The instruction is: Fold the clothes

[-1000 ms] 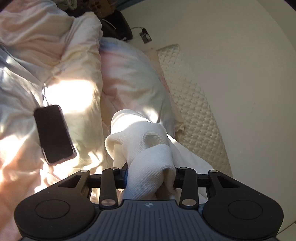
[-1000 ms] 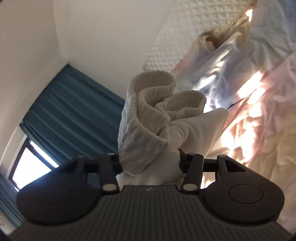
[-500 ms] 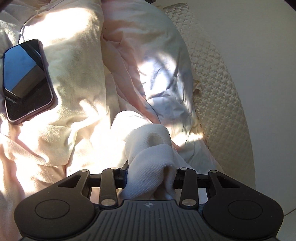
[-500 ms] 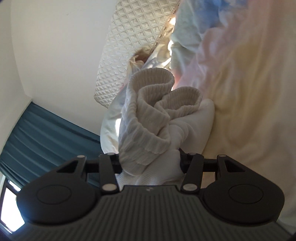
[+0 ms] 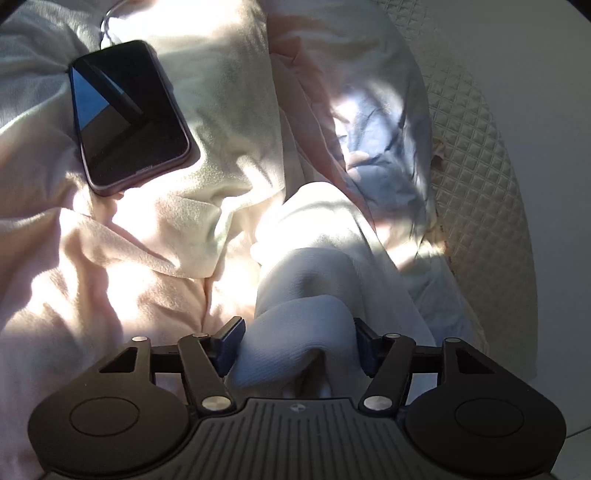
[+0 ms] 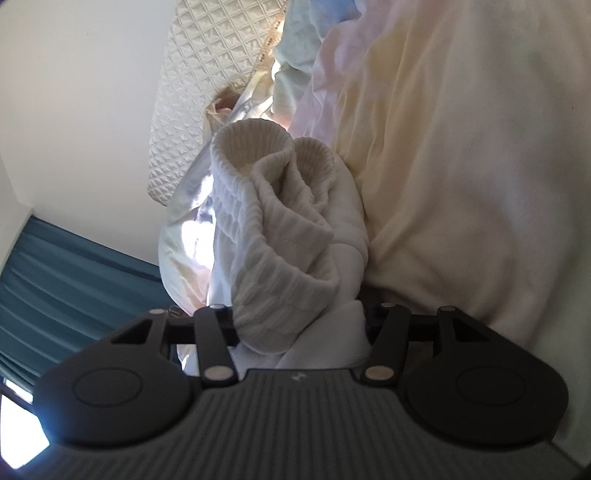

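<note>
A pair of white ribbed socks (image 5: pixel 314 266) lies bunched on the sunlit bedding (image 5: pixel 110 277) and runs back between the fingers of my left gripper (image 5: pixel 295 339). Those jaws are opening; the blue pads (image 5: pixel 231 341) stand spread, and the left one is just off the cloth. In the right wrist view the two open cuffs of the socks (image 6: pixel 266 206) rest against the pale duvet (image 6: pixel 461 166). My right gripper (image 6: pixel 299 325) has the bundle filling its gap; its jaws are easing open, and the cloth hides the left fingertip.
A dark phone (image 5: pixel 129 114) lies face up on the bedding at the upper left, with a thin cable (image 5: pixel 107 26) behind it. A quilted cream panel (image 5: pixel 476 192) borders the bed on the right. Blue curtains (image 6: pixel 66 273) hang at the lower left.
Both grippers have come down onto the bed with the socks. The left jaws have spread wider around the cloth. The right view has rolled, and the duvet now fills its right side.
</note>
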The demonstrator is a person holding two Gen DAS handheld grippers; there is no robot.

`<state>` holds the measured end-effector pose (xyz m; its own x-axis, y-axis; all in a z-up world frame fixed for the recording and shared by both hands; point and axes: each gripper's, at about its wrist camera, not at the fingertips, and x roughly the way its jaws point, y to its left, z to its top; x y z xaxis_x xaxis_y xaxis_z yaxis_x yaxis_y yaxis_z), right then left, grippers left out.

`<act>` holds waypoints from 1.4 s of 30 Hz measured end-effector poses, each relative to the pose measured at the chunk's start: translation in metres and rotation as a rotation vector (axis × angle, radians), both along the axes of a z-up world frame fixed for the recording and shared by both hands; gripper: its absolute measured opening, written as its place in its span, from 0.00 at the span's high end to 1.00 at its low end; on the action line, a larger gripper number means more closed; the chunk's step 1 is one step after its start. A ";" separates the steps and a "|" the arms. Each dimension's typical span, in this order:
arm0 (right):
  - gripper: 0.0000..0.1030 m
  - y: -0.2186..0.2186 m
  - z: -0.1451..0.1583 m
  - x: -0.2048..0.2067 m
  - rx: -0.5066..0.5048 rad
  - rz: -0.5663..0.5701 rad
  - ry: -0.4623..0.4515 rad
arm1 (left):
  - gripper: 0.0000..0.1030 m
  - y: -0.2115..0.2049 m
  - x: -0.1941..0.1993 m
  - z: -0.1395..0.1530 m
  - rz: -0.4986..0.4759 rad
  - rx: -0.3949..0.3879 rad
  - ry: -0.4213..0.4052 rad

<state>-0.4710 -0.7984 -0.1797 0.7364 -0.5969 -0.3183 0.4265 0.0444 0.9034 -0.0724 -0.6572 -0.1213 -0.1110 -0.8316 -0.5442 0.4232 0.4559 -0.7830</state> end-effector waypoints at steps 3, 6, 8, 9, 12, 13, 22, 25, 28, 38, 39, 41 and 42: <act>0.39 0.005 0.011 -0.003 0.015 -0.013 0.039 | 0.21 0.011 -0.002 0.025 -0.003 0.007 -0.092; 0.25 0.013 0.025 -0.010 0.003 -0.037 0.083 | 0.10 0.020 -0.009 0.052 -0.023 0.014 -0.199; 0.17 0.018 0.036 -0.018 -0.028 -0.056 0.117 | 0.02 0.027 -0.019 0.070 -0.043 0.003 -0.257; 0.17 0.020 0.042 -0.022 -0.043 -0.064 0.134 | 0.01 0.031 -0.024 0.077 -0.052 -0.005 -0.283; 0.17 0.025 0.063 -0.032 -0.087 -0.070 0.194 | 0.00 0.047 -0.046 0.102 -0.075 -0.017 -0.382; 0.17 0.029 0.071 -0.034 -0.107 -0.072 0.216 | 0.00 0.053 -0.054 0.110 -0.081 -0.013 -0.423; 0.17 0.085 0.157 -0.036 -0.361 -0.028 0.395 | 0.00 0.112 -0.120 0.189 -0.121 -0.066 -0.700; 0.17 0.109 0.186 -0.033 -0.438 -0.013 0.438 | 0.00 0.133 -0.136 0.214 -0.133 -0.060 -0.781; 0.17 0.138 0.209 -0.026 -0.489 0.014 0.489 | 0.00 0.157 -0.151 0.232 -0.122 -0.041 -0.846; 0.18 0.227 0.241 -0.002 -0.563 0.093 0.614 | 0.00 0.237 -0.189 0.244 -0.123 0.010 -0.956; 0.18 0.234 0.241 0.000 -0.555 0.096 0.627 | 0.00 0.244 -0.192 0.243 -0.125 0.015 -0.961; 0.18 0.247 0.241 0.003 -0.539 0.096 0.654 | 0.00 0.257 -0.196 0.238 -0.127 0.029 -0.978; 0.18 0.252 0.240 0.005 -0.539 0.101 0.661 | 0.00 0.264 -0.198 0.235 -0.127 0.036 -0.986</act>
<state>-0.4658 -0.5463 0.0600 0.5572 -0.7316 -0.3929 0.8290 0.4621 0.3151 -0.2703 -0.3927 0.1138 0.3172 -0.8262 -0.4656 0.9247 0.3783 -0.0414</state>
